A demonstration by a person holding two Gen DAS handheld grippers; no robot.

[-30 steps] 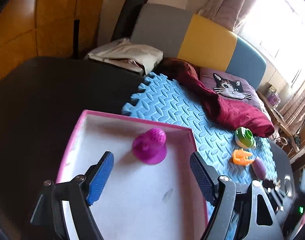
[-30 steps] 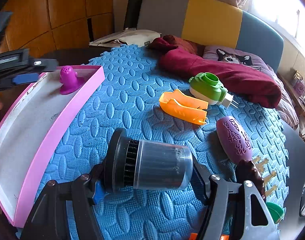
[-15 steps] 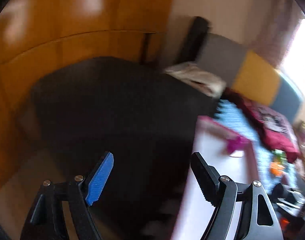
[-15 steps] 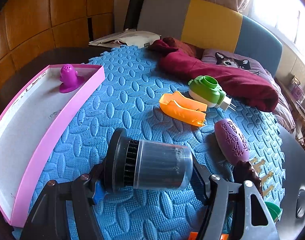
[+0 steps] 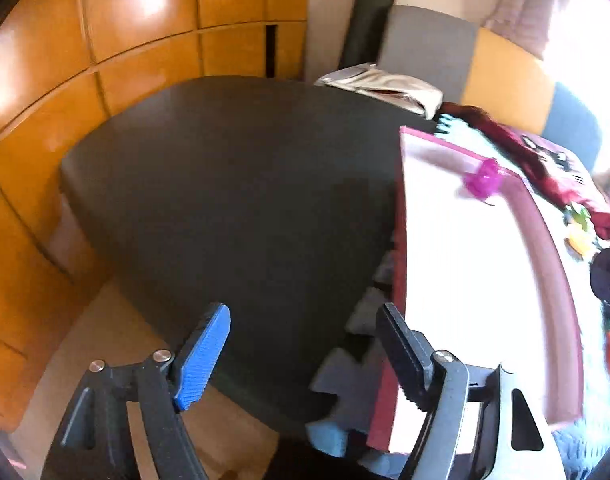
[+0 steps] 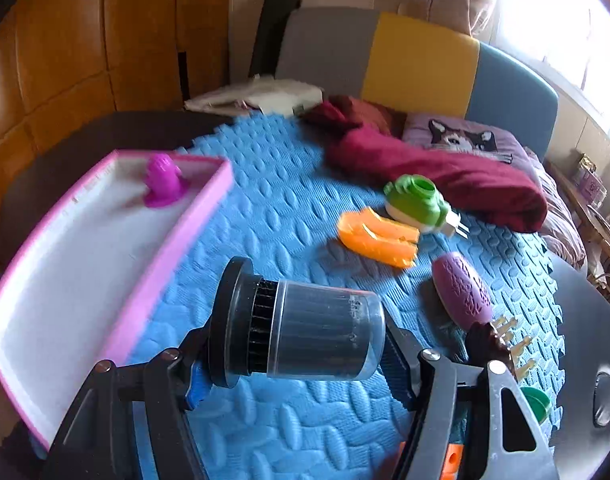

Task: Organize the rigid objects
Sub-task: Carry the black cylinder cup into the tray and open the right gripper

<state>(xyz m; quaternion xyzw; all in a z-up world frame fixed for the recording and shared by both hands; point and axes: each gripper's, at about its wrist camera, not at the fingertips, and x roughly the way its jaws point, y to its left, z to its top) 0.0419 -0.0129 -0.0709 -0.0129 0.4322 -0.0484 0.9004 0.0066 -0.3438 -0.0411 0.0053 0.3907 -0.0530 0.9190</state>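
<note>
My right gripper (image 6: 297, 354) is shut on a black and grey canister (image 6: 301, 330), held on its side just above the blue foam mat (image 6: 289, 200). The pink-rimmed white tray (image 6: 73, 272) lies to its left with a magenta toy (image 6: 163, 180) at its far end. An orange clip (image 6: 379, 236), a green plug (image 6: 419, 200) and a purple brush (image 6: 463, 290) lie on the mat ahead. My left gripper (image 5: 301, 342) is open and empty, off the tray's (image 5: 401, 240) left edge over the dark table (image 5: 225, 200); the magenta toy (image 5: 485, 178) shows in that tray.
A dark red cloth (image 6: 433, 172) and a cat-print cushion (image 6: 465, 140) lie at the mat's far side. A sofa back (image 6: 385, 60) stands behind. Wooden wall panels (image 5: 85, 60) are to the left. Small items (image 6: 537, 400) lie near my right gripper.
My left gripper swung left off the tray to the dark table beside it. My right gripper held the canister and lifted slightly.
</note>
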